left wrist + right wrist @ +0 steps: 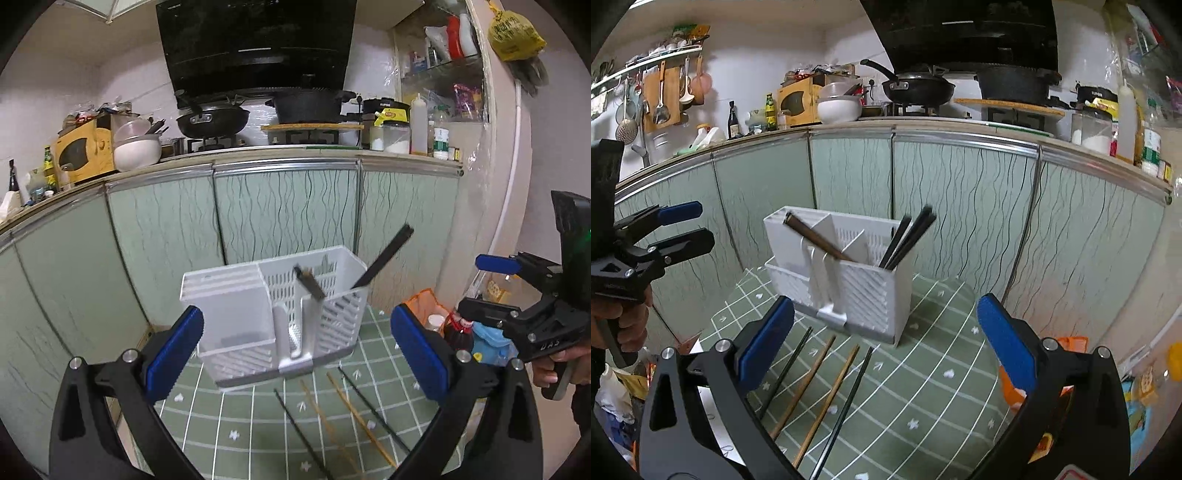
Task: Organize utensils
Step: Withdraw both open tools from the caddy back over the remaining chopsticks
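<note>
A white slotted utensil holder (273,314) (849,280) stands on a green checked tablecloth (923,369). Black chopsticks (908,236) (384,258) lean out of its right compartment. Brown chopsticks (816,236) (308,282) lean out of another. Several loose chopsticks lie in front of the holder: black ones (786,369) (369,402) outside, wooden ones (831,395) (325,417) between them. My left gripper (295,350) (694,227) is open, short of the holder and holding nothing. My right gripper (886,339) (480,286) is wide open above the loose chopsticks, holding nothing.
Pale green cabinet doors (960,206) stand close behind the table, under a counter with a wok (916,88) and a pot (1015,85). An orange bin (424,306) and bottles (458,328) sit low at the table's right. A hand (624,321) grips the left tool.
</note>
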`<state>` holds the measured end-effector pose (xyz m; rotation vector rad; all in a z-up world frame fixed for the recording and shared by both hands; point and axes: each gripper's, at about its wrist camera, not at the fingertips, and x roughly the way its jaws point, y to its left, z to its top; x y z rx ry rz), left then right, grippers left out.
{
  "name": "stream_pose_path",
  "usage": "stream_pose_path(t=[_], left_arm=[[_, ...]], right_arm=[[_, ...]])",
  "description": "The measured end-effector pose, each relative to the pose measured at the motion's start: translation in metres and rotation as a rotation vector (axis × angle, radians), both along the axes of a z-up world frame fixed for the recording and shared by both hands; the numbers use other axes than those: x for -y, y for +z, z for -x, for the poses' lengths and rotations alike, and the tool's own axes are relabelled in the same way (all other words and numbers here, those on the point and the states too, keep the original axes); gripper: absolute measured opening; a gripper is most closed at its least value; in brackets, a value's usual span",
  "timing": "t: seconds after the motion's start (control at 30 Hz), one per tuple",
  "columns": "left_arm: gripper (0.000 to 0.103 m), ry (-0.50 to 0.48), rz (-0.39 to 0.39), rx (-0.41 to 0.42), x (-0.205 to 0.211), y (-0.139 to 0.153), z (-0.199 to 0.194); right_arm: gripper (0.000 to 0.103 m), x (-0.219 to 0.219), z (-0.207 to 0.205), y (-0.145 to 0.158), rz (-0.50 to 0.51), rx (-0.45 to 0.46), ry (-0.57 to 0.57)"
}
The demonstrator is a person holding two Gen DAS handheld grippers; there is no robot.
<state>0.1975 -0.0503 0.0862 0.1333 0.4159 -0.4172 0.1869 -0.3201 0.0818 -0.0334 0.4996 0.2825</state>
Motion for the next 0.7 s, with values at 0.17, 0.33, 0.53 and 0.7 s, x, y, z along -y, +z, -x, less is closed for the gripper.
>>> stream_pose_path(t=[0.17, 0.33, 0.53, 0.7], left_arm=[[0.099, 0.042, -0.013, 0.000, -0.011, -0.017, 0.022], [0.099, 0.079, -0.020, -0.006, -0.021, -0.038, 0.040], [0.099, 0.104, -0.034, -0.033, -0.026, -0.070, 0.056], [0.099, 0.128, -0.036, -0.069, -0.031, -0.094, 0.065]], right_arm=[[0.095, -0.002, 0.021, -0.021, -0.027, -0.023, -0.004], [0.095, -0.007, 0.037, -0.041, -0.013, -0.041, -0.008], [0.095, -0.011, 0.053, -0.070, 0.000, -0.061, -0.026], [0.095, -0.017, 0.061, -0.093, 0.029, -0.086, -0.041]])
